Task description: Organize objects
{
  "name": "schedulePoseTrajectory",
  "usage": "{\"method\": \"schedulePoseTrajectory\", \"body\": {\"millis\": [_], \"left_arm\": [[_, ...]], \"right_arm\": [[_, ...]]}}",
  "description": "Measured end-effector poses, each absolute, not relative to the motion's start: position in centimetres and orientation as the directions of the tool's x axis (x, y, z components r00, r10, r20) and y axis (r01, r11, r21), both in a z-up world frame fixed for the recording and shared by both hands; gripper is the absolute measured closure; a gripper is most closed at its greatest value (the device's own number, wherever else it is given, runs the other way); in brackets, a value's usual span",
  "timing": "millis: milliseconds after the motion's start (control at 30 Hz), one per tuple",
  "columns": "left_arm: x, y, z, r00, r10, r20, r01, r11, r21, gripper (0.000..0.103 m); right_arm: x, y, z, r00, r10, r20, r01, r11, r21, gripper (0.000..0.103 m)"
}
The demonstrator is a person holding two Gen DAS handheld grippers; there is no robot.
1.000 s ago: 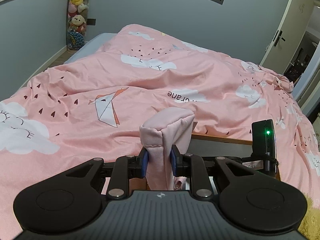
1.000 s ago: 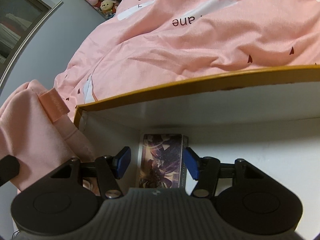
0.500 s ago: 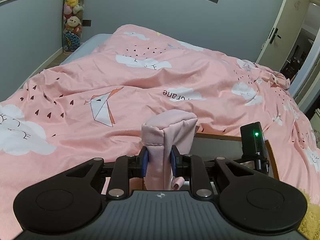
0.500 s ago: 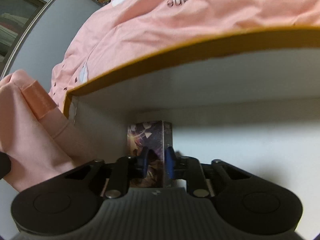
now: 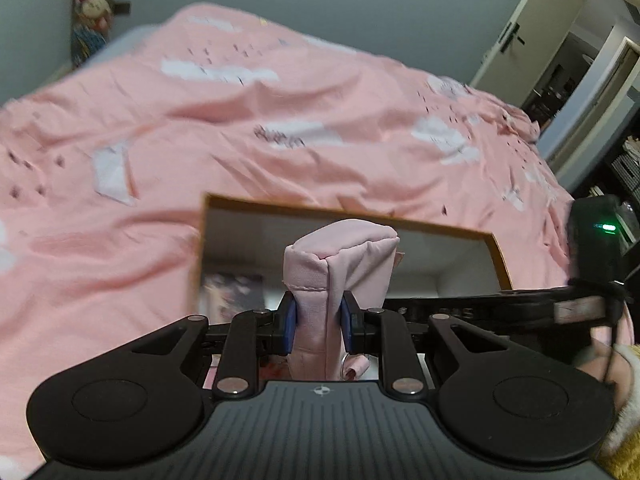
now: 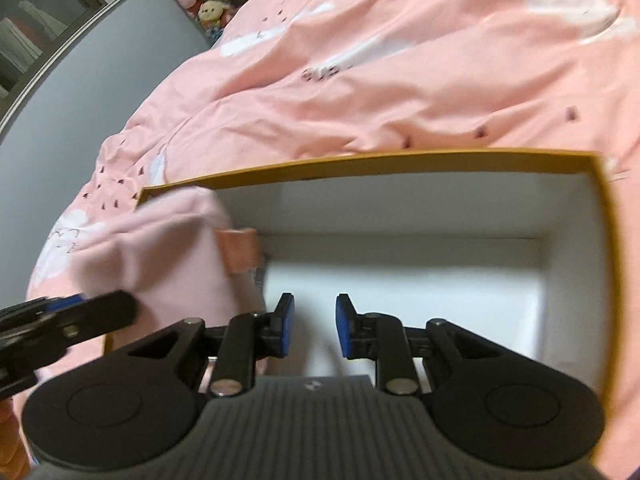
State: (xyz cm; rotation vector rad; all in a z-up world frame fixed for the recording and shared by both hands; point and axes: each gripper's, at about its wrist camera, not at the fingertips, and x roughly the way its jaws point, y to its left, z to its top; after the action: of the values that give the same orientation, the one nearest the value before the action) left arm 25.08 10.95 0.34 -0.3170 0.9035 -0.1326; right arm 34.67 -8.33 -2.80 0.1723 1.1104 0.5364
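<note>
My left gripper (image 5: 319,322) is shut on a folded pink cloth pouch (image 5: 340,264) and holds it over the left part of an open box (image 5: 208,240) with white walls and an orange rim. A printed card box (image 5: 232,294) lies on the box floor at the left. In the right wrist view the same open box (image 6: 440,160) fills the middle, and the pink pouch (image 6: 160,256) hangs over its left end. My right gripper (image 6: 315,330) is open and empty above the white floor; the card box is hidden behind the pouch there.
The box rests on a bed with a pink quilt (image 5: 280,120) printed with white clouds. Plush toys (image 5: 92,4) stand by the grey wall at far left. An open door (image 5: 560,40) is at far right.
My right gripper has let go of the card box and pulled back, open. My left gripper has carried the pink pouch forward over the open box.
</note>
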Motion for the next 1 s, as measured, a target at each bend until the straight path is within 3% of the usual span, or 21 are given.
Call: {"method": "schedulePoseTrajectory", "body": {"millis": [333,500,633,733,800,1000], "left_arm": [[28.2,9.9,-4.5,0.519,-0.269,-0.811,-0.095,0.925,-0.368,0.077],[28.1,9.1,-5.9,0.566,-0.179,-0.805,-0.170,0.930,-0.327,0.072],[27.3,8.3,-6.1,0.609,-0.061,-0.791,-0.196,0.955,-0.224,0.051],[26.1,7.9,-5.5,0.649,-0.012,-0.761,-0.191,0.965,-0.179,0.050],[25.4,8.0,-5.0,0.659,-0.015,-0.752,-0.179,0.968,-0.177,0.052],[25.8,8.3,-5.3,0.600,-0.073,-0.797,-0.159,0.965,-0.208,0.081]], "right_arm": [[34.4,-9.7,-4.0,0.344,0.508,-0.790,-0.320,0.854,0.410,0.067],[34.1,-9.3,-4.9,0.325,0.515,-0.793,-0.305,0.851,0.428,0.062],[34.3,-9.5,-5.5,0.316,0.504,-0.804,-0.271,0.860,0.433,0.061],[34.2,-9.8,-5.5,0.321,0.500,-0.804,-0.248,0.864,0.439,0.051],[34.2,-9.9,-5.4,0.325,0.502,-0.802,-0.241,0.864,0.443,0.048],[34.0,-9.4,-5.5,0.312,0.517,-0.797,-0.231,0.855,0.464,0.048]]}}
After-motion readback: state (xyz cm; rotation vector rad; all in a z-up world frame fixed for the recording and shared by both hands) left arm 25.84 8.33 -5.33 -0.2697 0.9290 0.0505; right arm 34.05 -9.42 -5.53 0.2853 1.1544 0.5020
